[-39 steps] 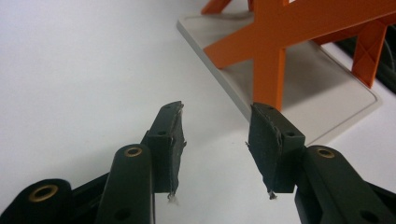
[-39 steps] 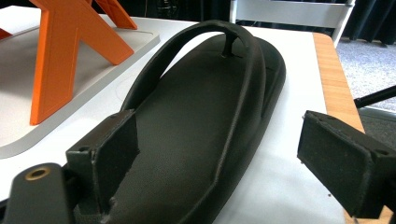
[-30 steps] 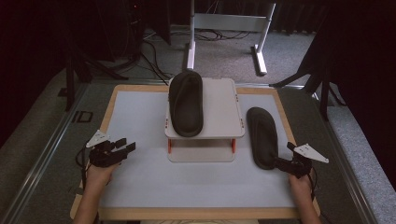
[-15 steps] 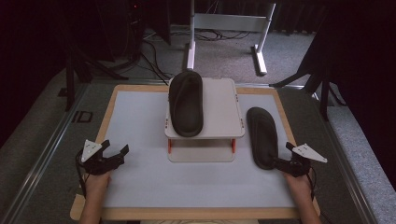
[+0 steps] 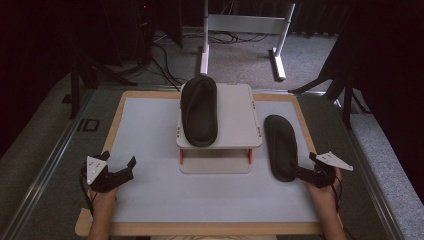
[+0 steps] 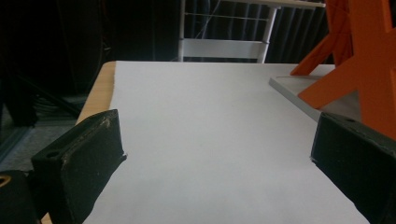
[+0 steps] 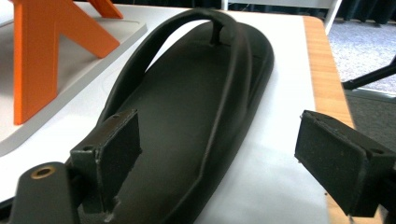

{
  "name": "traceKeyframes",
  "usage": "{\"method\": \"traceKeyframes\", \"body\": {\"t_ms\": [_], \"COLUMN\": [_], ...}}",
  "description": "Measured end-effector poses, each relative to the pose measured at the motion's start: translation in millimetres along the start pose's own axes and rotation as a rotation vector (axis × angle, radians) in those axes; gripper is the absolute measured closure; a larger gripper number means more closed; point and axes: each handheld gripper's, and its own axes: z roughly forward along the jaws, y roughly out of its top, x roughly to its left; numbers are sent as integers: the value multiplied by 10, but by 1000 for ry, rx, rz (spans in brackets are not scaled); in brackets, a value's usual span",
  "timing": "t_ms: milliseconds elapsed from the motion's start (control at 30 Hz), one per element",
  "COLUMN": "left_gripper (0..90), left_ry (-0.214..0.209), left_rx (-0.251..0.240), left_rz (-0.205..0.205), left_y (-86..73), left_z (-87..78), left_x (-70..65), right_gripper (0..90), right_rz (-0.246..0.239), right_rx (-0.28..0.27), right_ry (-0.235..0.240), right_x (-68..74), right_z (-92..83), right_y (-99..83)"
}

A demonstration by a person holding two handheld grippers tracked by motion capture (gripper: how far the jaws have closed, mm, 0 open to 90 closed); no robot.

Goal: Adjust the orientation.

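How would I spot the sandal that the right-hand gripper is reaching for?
Find the small white stand mid-table. Right of it, a black flip-flop lies flat on the white mat, its heel at the right gripper. Its twin sits atop the stand instead.

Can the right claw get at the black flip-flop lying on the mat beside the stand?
Probably yes. The right claw is open at the heel end of the flip-flop, its jaws standing either side of the heel, with nothing between them and the sole.

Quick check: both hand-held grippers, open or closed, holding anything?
Left hand-held gripper: open, nothing between its jaws.
Right hand-held gripper: open, jaws on either side of the black sandal's heel end, not pressing on it.
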Motion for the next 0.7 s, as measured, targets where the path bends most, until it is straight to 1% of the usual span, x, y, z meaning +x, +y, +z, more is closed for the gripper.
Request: {"method": "traceKeyframes", "body": {"t_ms": [33,67,100,133,200,333,400,433,467,500,567,600,633,700], "left_gripper": [22,22,22,22,22,21,22,22,22,22,22,22,21,22], "left_ry": [-6,-7,-8,-8,-7,-16,-24,-24,-24,-28,-29,-31,-29,-31], "left_rx": [0,-1,-1,1,5,9,18,18,18,20,25,28,28,26], "left_rz": [-1,1,6,10,17,16,17,17,17,20,30,35,35,31], "left_y": [0,-1,-1,0,1,2,5,5,5,6,7,8,8,7], "left_z": [-2,-3,-1,1,4,9,16,16,16,21,23,23,25,23], "left_x": [3,0,-5,-13,-19,-14,-13,-13,-13,-17,-28,-30,-31,-30], "right_gripper": [144,197,238,224,227,241,273,273,273,273,282,316,319,319], "right_rz": [8,23,36,46,77,87,84,84,78,65,68,68,66,61], "right_rx": [-5,-8,-8,-1,12,52,85,85,104,155,205,216,232,258], "right_ry": [7,15,43,57,72,55,72,72,64,3,6,7,18,17], "right_x": [-8,-19,-34,-47,-73,-119,-147,-147,-150,-142,-148,-151,-154,-156], "right_z": [-20,-44,-66,-76,-83,-64,-46,-46,-32,6,42,55,70,105], "right_y": [27,59,92,128,190,292,346,346,375,454,529,564,601,667]}}
